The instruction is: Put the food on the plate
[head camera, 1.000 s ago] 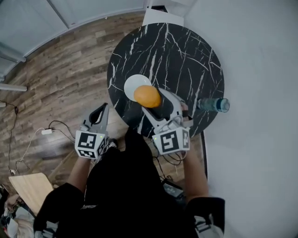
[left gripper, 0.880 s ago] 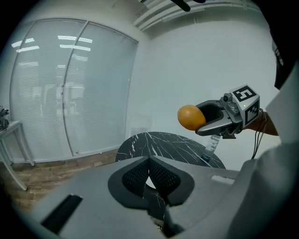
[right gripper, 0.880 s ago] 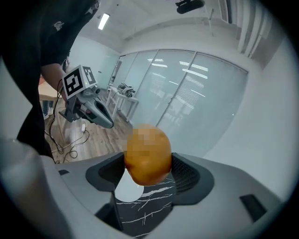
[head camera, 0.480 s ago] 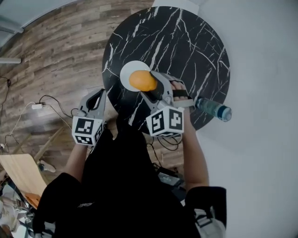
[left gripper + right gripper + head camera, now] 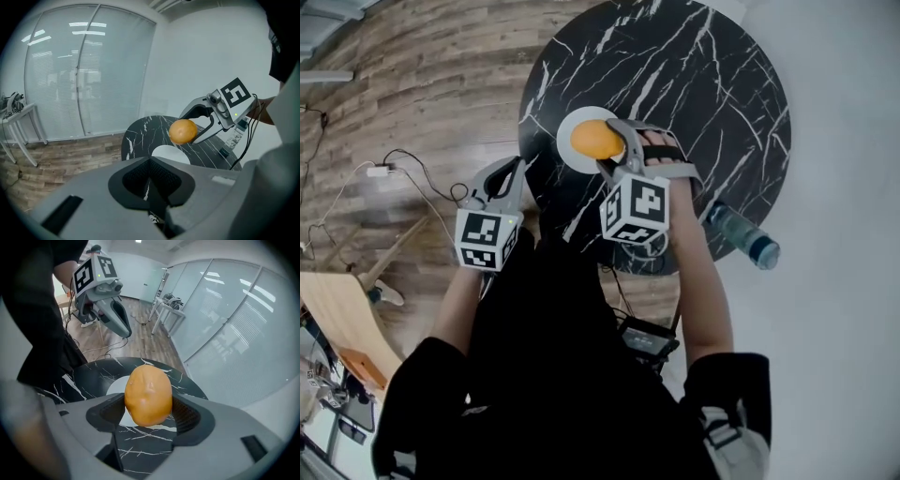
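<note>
Food (image 5: 148, 396), one round orange-coloured piece, sits pinched between the two pads of the right tongs (image 5: 609, 155). These tongs are open only as wide as the piece itself. The piece hangs over the white plate (image 5: 565, 142), at the near left part of the black marbled bench (image 5: 703, 84). I judge that it is held there because the release is the step in hand: the piece is above its goal and needs only to be lowered and let go. The left tongs (image 5: 516, 171) have their jaws together with nothing between them. They hang off the bench to the left, over the wooden floor (image 5: 412, 94), probably so as not to be in the way. A plastic bottle (image 5: 746, 237) lies at the right edge of the bench, well apart from the plate. In the head view the food covers part of the plate, so its height cannot be read. The left gripper view looks from the side and shows air between the food and the plate. Only the right gripper view shows how the pads meet the food, at its two sides around the middle.
</note>
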Tool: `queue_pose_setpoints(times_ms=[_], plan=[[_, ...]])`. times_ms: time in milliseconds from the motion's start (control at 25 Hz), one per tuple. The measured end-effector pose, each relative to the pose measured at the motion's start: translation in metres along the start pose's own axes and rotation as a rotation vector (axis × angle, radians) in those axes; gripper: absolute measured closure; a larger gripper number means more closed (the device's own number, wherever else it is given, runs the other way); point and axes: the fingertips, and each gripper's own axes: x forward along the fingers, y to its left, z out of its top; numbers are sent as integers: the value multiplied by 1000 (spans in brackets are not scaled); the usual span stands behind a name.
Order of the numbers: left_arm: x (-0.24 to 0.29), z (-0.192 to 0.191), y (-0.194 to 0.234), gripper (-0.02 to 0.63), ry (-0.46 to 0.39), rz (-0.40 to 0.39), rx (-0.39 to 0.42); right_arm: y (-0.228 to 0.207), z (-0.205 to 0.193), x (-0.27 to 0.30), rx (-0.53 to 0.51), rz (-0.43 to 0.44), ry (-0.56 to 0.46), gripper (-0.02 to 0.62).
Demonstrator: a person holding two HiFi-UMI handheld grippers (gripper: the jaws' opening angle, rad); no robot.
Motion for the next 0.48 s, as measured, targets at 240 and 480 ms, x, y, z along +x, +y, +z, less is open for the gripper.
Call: queue_pose_setpoints(times_ms=[240,480], plan=[[10,-11,13,606,38,46,-34,10,-10,29,80,143,9,291],[19,-22,8,606,68,46,-65,17,-25,52,196,235,37,291]])
